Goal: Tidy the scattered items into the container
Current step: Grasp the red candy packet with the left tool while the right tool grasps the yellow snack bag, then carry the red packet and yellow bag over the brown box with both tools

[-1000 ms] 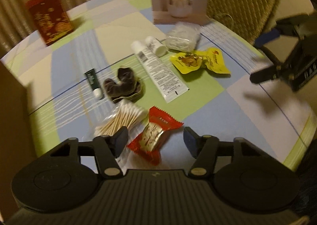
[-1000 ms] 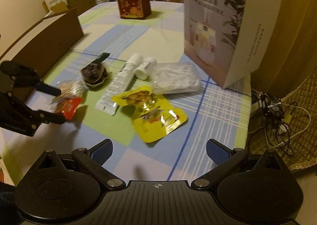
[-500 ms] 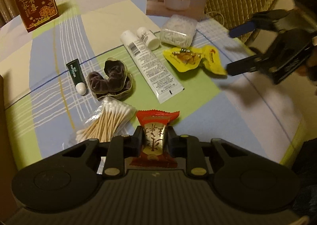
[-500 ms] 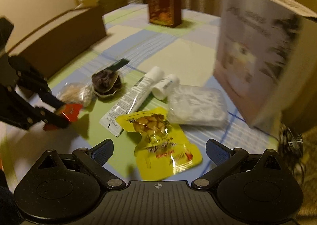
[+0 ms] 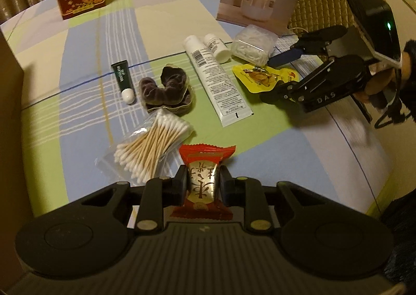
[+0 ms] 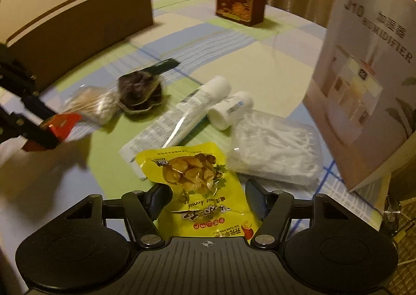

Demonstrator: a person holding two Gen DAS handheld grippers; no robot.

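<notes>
Now the left hand-held gripper (image 5: 203, 185), bottom centre of its view, is clamped tight on the red candy (image 5: 205, 180). It should lift straight, clear the swabs (image 5: 153, 144), then swing to the brown box (image 6: 78, 32) at upper left. The right hand-held gripper (image 6: 208, 197) sits half open, straddling the yellow pouch (image 6: 200, 185) on the counter (image 6: 234, 43), not gripping it yet; it should close on the middle.
</notes>
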